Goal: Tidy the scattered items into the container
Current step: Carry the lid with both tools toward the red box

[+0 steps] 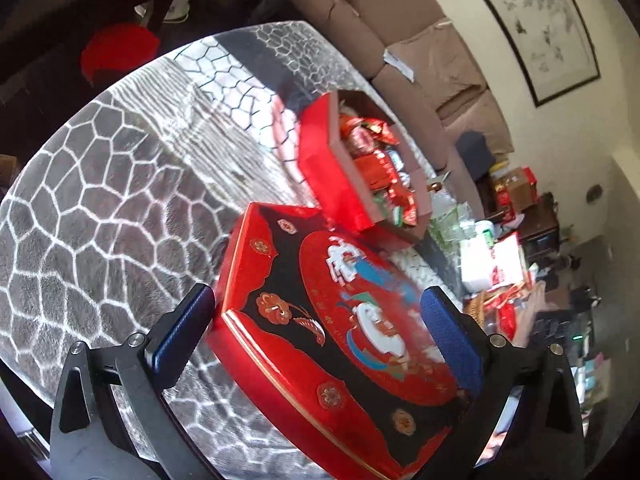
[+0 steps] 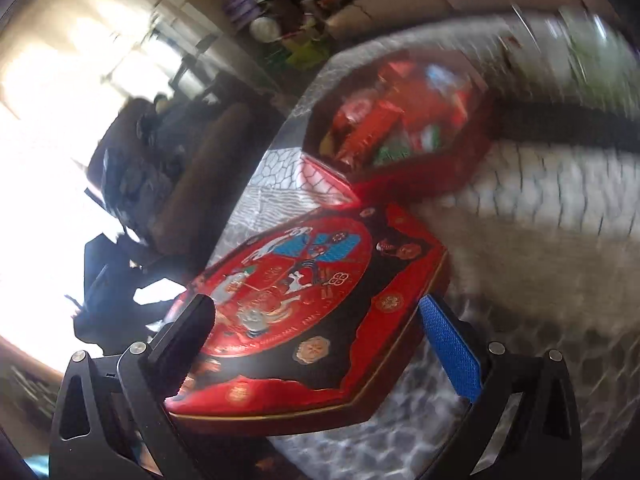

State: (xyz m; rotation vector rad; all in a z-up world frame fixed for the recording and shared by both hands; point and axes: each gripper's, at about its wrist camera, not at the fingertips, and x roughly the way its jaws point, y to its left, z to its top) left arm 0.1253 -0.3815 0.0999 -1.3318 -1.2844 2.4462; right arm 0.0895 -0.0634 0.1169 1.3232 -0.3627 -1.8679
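Though tilted, lid (image 1: 340, 332) between left fingers (image 1: 452, 336).

a tan sofa (image 1: 404, 36) lines a cream wall (image 1: 472, 8) under a framed painting (image 1: 532, 20); a window (image 2: 48, 128) glares white beyond the web-patterned tabletop (image 1: 120, 168).

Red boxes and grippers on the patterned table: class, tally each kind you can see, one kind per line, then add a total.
Decorated red lid: 1
Open red box holding wrapped sweets: 1
Hand-held gripper: 2, left and right
Total: 4
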